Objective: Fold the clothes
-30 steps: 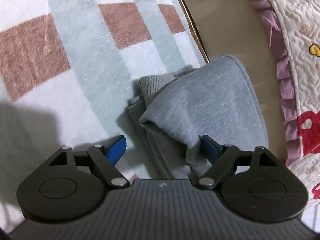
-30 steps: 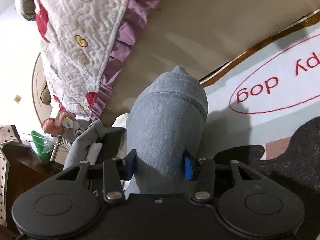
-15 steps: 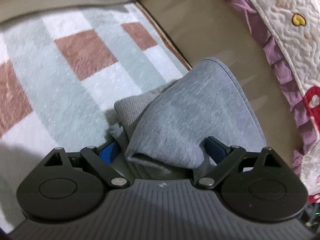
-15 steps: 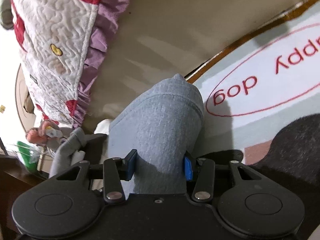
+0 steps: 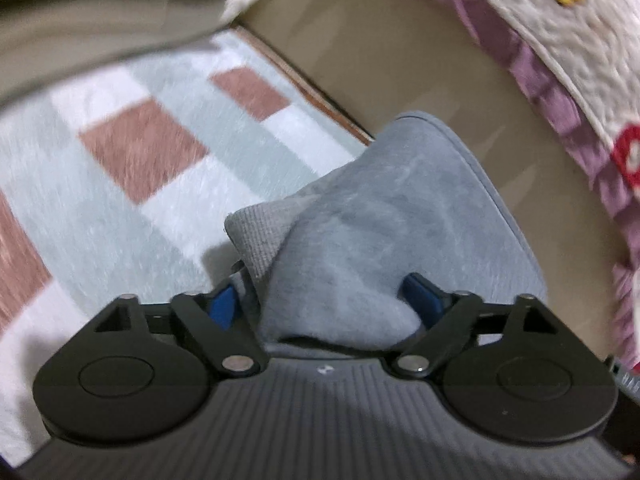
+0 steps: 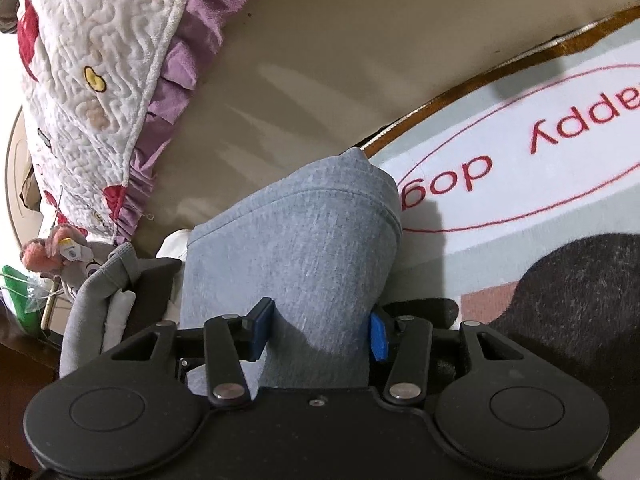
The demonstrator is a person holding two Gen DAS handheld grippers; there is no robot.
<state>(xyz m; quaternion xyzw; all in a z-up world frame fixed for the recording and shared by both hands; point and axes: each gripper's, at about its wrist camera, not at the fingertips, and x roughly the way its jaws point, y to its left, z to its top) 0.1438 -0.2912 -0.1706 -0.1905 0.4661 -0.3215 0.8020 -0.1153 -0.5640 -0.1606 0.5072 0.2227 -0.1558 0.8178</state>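
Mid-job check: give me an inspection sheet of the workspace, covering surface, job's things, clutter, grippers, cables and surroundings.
Surface: checked rug with brown border, printed "dog" in red, on a beige floor.
Job's things: grey garment, bunched, its far end over the rug's edge.
Clutter: pink plush toy and a green bag at the far left of the right view.
Grippers: left gripper and right gripper both shut on the grey garment.
Cables: nothing seen.
Surroundings: quilted cover with purple frill hanging beside the floor.
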